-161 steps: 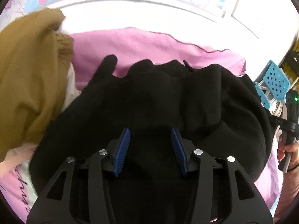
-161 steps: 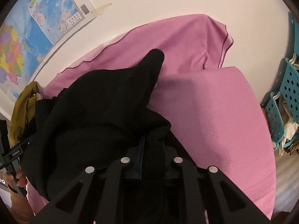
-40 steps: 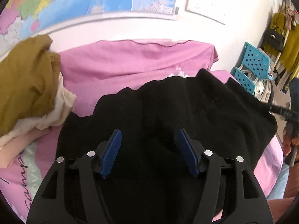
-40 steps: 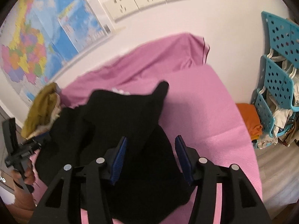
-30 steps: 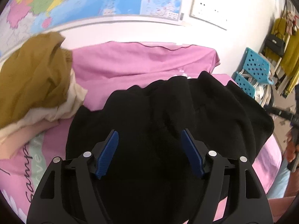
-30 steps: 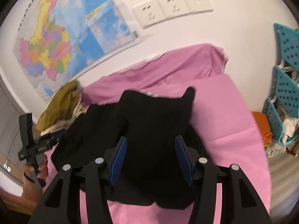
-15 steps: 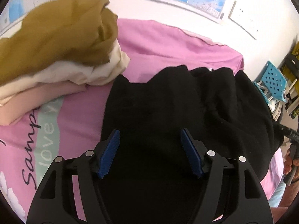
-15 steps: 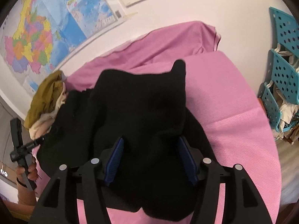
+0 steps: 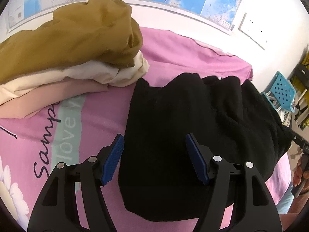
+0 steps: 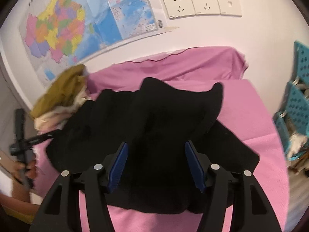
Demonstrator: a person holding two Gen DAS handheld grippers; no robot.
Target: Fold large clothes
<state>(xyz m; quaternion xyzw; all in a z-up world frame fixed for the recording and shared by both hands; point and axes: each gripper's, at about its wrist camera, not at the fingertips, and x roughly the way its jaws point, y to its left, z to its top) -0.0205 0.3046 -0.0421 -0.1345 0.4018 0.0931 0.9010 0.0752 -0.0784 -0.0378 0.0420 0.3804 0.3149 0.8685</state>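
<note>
Pink sheet (image 9: 92, 116) print reads "Samp…" and "love y…", partly covered. Black garment (image 9: 193, 112) lies bunched on the sheet, right of the folded stack (image 9: 67, 58). Left gripper (image 9: 154, 156) jaws wide, garment below, ungripped. Right gripper (image 10: 155, 162) likewise.

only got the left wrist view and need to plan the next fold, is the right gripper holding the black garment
observer: no, the right gripper is open over the black garment, with no cloth pinched between its pads.
operator: how does the right side of it lie
observer: a flat lower layer sticks out from under the top fold onto the pink sheet.
operator: any room to spread it that way
observer: probably, bare sheet runs from that layer to the bed's right edge, with teal baskets beyond it.
</note>
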